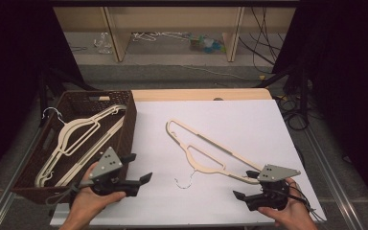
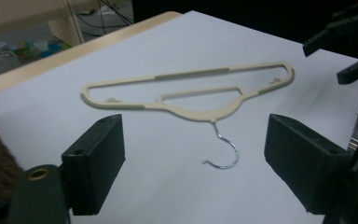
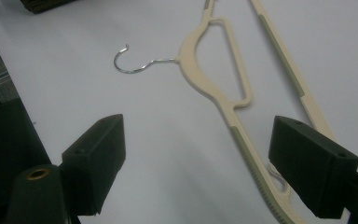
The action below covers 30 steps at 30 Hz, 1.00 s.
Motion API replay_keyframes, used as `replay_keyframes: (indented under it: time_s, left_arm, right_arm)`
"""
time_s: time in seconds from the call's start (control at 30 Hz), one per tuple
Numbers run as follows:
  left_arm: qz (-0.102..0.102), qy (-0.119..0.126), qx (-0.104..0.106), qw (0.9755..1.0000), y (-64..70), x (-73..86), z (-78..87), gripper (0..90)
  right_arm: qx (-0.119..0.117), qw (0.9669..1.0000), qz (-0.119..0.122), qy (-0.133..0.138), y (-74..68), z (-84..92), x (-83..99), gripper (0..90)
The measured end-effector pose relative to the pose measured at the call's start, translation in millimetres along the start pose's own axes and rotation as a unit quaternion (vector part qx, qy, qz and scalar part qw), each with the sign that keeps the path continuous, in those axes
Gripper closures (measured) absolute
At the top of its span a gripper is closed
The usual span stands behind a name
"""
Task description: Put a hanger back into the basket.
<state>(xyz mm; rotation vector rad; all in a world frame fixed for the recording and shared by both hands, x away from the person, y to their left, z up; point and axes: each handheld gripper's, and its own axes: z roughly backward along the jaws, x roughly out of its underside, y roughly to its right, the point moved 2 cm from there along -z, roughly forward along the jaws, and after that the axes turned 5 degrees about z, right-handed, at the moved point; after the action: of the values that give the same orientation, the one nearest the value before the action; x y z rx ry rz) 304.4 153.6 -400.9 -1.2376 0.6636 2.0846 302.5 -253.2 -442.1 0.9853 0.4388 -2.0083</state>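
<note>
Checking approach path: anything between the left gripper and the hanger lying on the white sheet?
Nothing visible. The left gripper, jaws open and empty, faces the hanger across bare white sheet. The basket sits off to its side, clear of that line.

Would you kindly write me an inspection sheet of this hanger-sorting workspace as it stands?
Surface: white sheet covering a wooden table, bare apart from one hanger.
Job's things: cream hanger flat on the sheet, its wire hook pointing to the near edge; brown basket at the left holding more hangers.
Clutter: nothing seen on the table.
Grippers: left gripper open and empty beside the basket; right gripper open at the hanger's near end, not gripping it.
Cables: one trails from the right gripper; black cables lie on the floor beyond the right edge.
Surroundings: dark room, wooden shelf frame behind, with litter on the floor.
</note>
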Motion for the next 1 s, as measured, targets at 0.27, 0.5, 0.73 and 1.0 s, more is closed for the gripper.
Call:
replay_keyframes:
  time_s: [0.27, 0.5, 0.73, 1.0]
  left_arm:
    - [-0.015, -0.015, 0.020, 0.9996, 26.7, 24.5, -17.4, 18.0]
    - [-0.008, -0.005, 0.016, 0.9998, 26.6, 31.3, -19.8, 17.0]
    - [-0.017, -0.004, 0.016, 0.9997, 25.6, 38.2, -20.4, 17.0]
    - [-0.013, -0.016, 0.014, 0.9997, 24.6, 42.7, -24.2, 17.8]
  right_arm:
    - [-0.002, 1.0000, 0.005, -0.004, -2.4, -1.7, 0.1, 19.9]
    - [-0.001, 1.0000, 0.003, -0.005, -1.9, -4.0, 1.6, 19.9]
    - [-0.007, 0.9999, 0.009, -0.012, 1.1, -10.6, 1.7, 20.8]
    - [-0.009, 0.9994, 0.012, -0.032, 14.2, -30.2, 3.3, 27.2]
